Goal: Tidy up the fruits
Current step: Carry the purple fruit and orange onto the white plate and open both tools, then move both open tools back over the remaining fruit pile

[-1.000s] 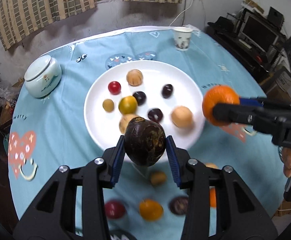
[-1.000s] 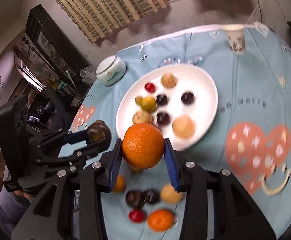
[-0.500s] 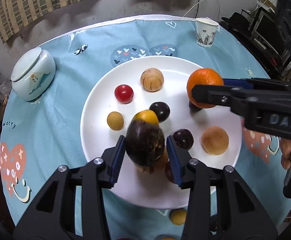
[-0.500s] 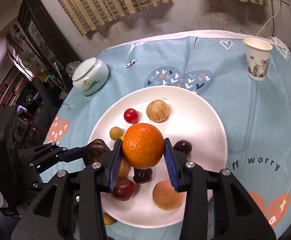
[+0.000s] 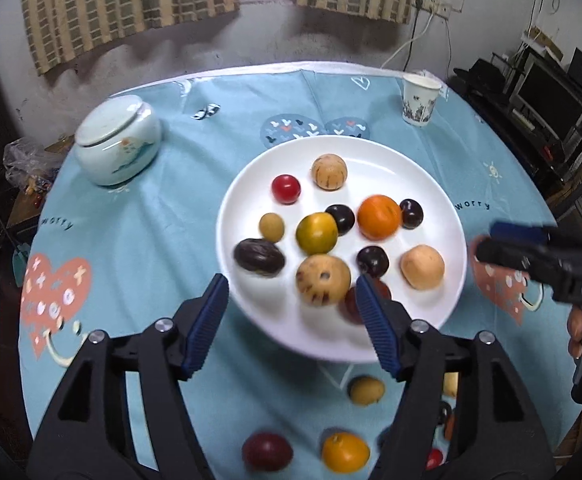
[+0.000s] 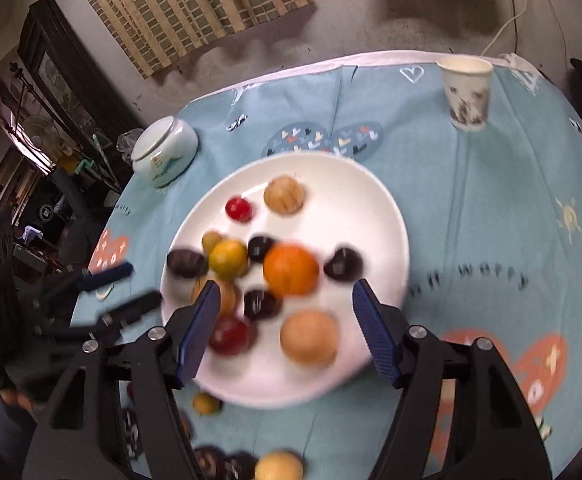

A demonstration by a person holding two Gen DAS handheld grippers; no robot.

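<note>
The round bench point(image 5: 179, 216), under a light-blue printed cloth, carries a wide white plate point(image 5: 251, 184), glossy and shallow. On it lie round fruits: an orange point(image 5: 379, 217) near the middle, a tan ball point(image 5: 422, 267), a speckled tan one point(image 5: 323, 280), a yellow-green one point(image 5: 316, 233), a wrinkled dark oval fruit point(image 5: 259, 257) at the plate's left edge, dark plums and a red cherry tomato point(image 5: 285, 189). More fruit lies on the cloth nearer the camera. A lidded ceramic jar point(image 5: 117, 148) and a paper cup point(image 5: 420, 98) stand apart. A second ago the left tongs point(image 5: 291, 316) clamped the dark fruit and the right tongs point(image 6: 285, 330) the orange; now both pairs are opening, nothing between them, and both fruits rest on the plate.
</note>
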